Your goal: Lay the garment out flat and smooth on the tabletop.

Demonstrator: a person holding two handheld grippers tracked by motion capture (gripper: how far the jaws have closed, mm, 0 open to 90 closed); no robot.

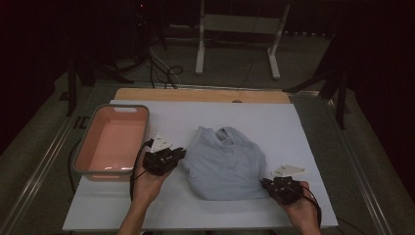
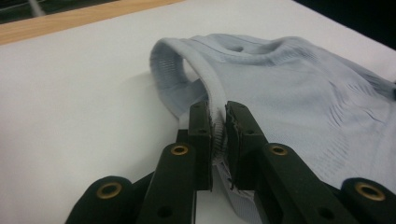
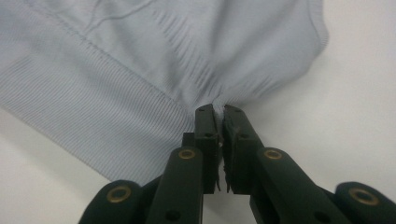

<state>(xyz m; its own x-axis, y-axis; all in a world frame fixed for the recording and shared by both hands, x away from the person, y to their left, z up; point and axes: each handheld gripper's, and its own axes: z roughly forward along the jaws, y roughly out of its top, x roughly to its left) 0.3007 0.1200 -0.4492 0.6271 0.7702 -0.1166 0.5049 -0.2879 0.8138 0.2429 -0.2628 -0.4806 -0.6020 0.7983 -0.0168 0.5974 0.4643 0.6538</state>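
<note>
A folded pale blue sweater (image 1: 225, 164) lies in the middle of the white table top (image 1: 161, 115). My left gripper (image 1: 180, 154) sits at the sweater's left edge, shut on a ribbed edge of the fabric (image 2: 218, 122), which arches up ahead of the jaws. My right gripper (image 1: 265, 184) is at the sweater's near right corner, shut on a pinch of the knit (image 3: 218, 103), with folds fanning out from the jaws. The sweater's ribbed hem (image 3: 93, 112) runs to the left in the right gripper view.
A pink tub with a grey rim (image 1: 112, 139) stands at the table's left, just beside my left hand. A wooden strip (image 1: 200, 94) borders the far edge. Beyond it stand a white frame (image 1: 237, 36) and cables on the floor.
</note>
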